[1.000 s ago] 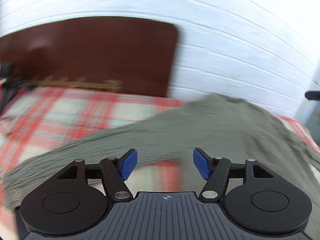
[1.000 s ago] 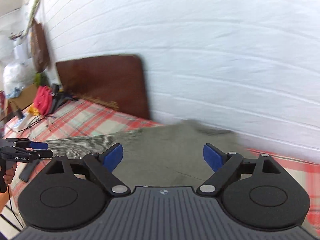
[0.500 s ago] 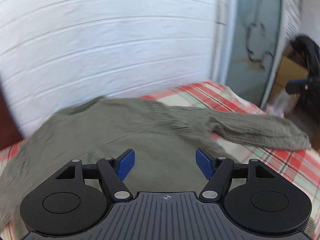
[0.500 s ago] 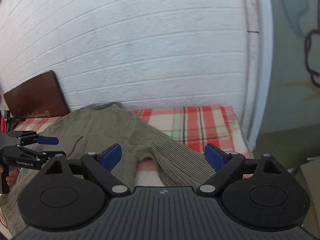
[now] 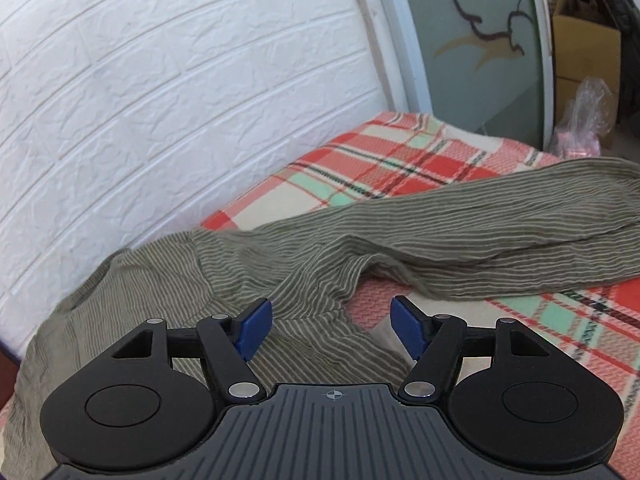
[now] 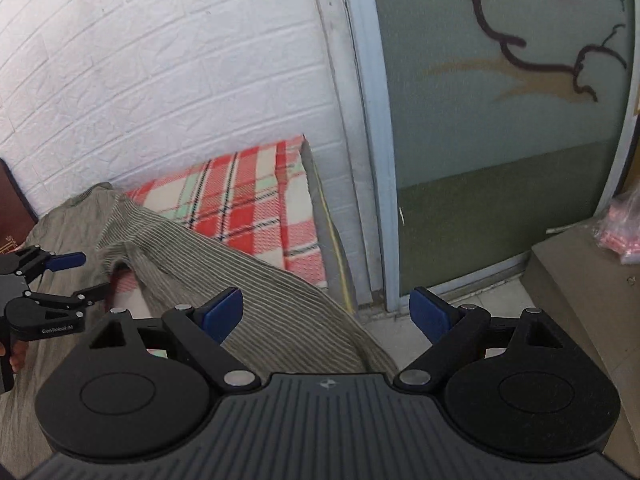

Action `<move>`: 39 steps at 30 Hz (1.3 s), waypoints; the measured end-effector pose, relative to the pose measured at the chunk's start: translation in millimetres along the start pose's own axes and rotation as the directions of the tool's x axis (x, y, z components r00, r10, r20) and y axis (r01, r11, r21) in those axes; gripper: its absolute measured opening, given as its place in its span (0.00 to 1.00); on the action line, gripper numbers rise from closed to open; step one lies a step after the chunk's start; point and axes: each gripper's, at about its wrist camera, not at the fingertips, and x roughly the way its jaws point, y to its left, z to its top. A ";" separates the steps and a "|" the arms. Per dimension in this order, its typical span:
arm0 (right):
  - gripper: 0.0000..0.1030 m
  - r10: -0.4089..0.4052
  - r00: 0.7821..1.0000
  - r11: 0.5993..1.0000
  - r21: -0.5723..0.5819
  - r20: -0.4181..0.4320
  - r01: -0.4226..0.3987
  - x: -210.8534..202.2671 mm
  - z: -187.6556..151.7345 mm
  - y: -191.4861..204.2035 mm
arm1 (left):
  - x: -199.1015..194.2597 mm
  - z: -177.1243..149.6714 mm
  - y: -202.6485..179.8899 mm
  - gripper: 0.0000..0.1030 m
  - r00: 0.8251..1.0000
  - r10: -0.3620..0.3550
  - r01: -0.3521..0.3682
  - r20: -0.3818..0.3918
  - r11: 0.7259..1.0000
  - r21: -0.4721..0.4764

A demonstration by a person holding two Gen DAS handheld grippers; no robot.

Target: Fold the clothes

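An olive striped long-sleeved top (image 5: 304,264) lies spread on a red, cream and green plaid blanket (image 5: 400,160). One sleeve (image 5: 500,228) stretches to the right across the blanket. My left gripper (image 5: 331,330) hovers open above the spot where that sleeve meets the body, its blue pads empty. In the right wrist view the same sleeve (image 6: 256,300) runs down toward the bed's end. My right gripper (image 6: 326,314) is open over the sleeve's lower end at the bed's edge, holding nothing. The left gripper (image 6: 80,276) also shows at the far left of that view, open.
A white brick-pattern wall (image 5: 180,100) runs along the far side of the bed. A frosted glass door (image 6: 500,120) stands past the bed's end. A cardboard box (image 5: 584,52) and a plastic bag (image 5: 584,116) sit on the floor beyond. A low step (image 6: 580,276) lies at right.
Both views have swung from the dark headboard end to the glass-door end of the bed. Both grippers have dropped closer to the right sleeve and stayed open.
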 end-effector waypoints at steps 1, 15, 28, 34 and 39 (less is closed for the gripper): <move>0.89 0.004 1.000 1.000 -0.003 -0.011 -0.004 6.4 -0.8 -4.3 | 4.2 -1.2 1.5 0.76 1.000 0.007 -0.007 -0.011 1.000 -0.006; 0.01 0.064 0.998 0.997 0.035 0.018 -0.065 27.7 13.2 -19.9 | 20.1 -2.6 22.4 0.06 0.997 -0.059 0.053 -0.050 0.991 -0.125; 0.10 0.021 1.000 0.984 0.175 0.023 -0.024 44.2 7.8 -51.8 | 20.2 -14.5 1.5 0.37 1.000 -0.008 0.011 -0.026 0.996 0.093; 0.65 0.251 0.968 0.964 -0.099 0.023 -0.247 59.0 42.1 30.9 | 23.3 -7.5 6.4 0.52 1.000 0.018 -0.017 -0.021 0.999 0.049; 0.65 0.307 0.949 0.914 -0.255 -0.073 -0.315 116.2 63.1 92.9 | 24.4 -8.5 5.1 0.53 0.999 0.030 -0.030 -0.010 0.998 0.054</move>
